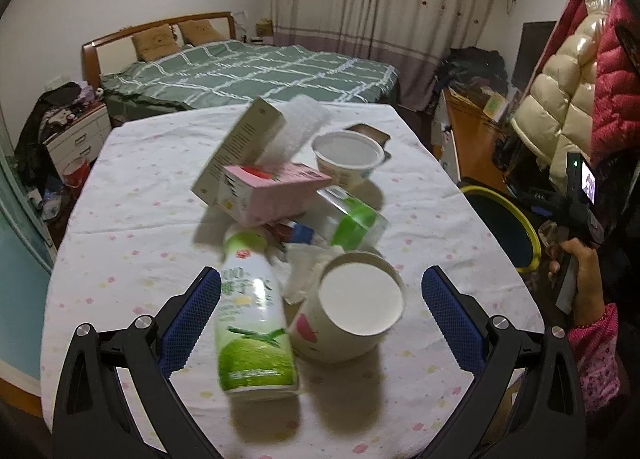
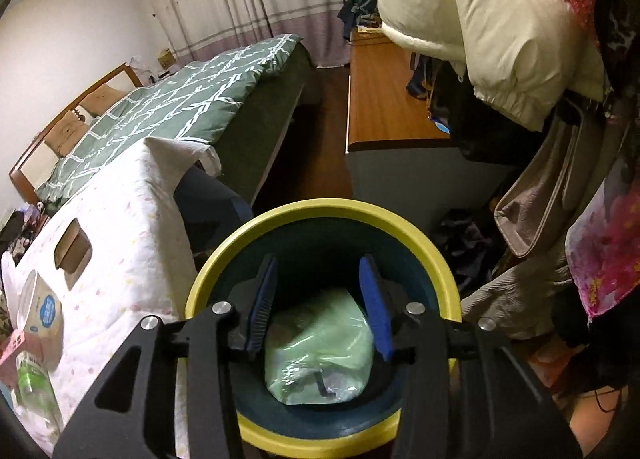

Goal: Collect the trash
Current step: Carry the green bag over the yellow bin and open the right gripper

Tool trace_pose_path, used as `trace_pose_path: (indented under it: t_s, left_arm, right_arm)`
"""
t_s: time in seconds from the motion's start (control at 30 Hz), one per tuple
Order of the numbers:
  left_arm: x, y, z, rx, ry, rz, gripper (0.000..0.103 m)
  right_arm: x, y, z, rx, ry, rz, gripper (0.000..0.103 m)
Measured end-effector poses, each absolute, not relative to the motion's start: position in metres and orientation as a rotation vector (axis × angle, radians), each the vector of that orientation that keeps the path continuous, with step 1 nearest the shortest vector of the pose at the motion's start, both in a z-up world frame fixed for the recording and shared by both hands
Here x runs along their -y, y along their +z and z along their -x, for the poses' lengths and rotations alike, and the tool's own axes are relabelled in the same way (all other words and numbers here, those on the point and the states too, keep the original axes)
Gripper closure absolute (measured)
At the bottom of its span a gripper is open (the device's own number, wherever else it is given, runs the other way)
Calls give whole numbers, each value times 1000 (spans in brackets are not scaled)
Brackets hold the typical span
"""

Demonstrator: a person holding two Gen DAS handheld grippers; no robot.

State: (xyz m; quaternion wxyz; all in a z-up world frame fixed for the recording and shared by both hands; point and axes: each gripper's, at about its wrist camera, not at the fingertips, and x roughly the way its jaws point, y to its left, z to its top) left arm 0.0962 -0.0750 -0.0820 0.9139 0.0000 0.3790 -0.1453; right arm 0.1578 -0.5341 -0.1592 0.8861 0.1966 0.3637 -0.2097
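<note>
Hovering right gripper (image 2: 319,305) parted over bin (image 2: 420,235), green bag (image 2: 320,343) seemingly released

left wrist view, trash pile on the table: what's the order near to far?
green drink bottle → paper cup → crumpled tissue → clear bottle with green label → pink carton → white tub. The tall box and foam sheet lean over the pink carton, so I left them out.
</note>
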Motion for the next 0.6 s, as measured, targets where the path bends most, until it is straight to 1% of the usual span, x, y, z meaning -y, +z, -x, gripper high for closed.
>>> trace_pose_path:
  t_s: [0.1, 0.3, 0.4, 0.5, 0.57, 0.6]
  left_arm:
    - [83, -89, -99, -798, -320, -5, 4]
    - [92, -102, -107, -815, -319, -24, 4]
    - [94, -108, -112, -821, -317, -34, 7]
    - [95, -111, -114, -828, -326, -31, 15]
    - [98, -113, -114, -832, -333, -35, 24]
    - [99, -115, -115, -835, -332, -42, 26]
  right_arm:
    - [527, -156, -154, -744, -425, -394, 56]
    - [515, -154, -151, -751, -397, -389, 55]
    - [516, -156, -150, -758, -391, -395, 55]
    - [517, -158, -150, -761, -390, -402, 54]
    - [517, -159, -151, -764, -391, -402, 53]
    - [518, -160, -152, -764, -389, -403, 53]
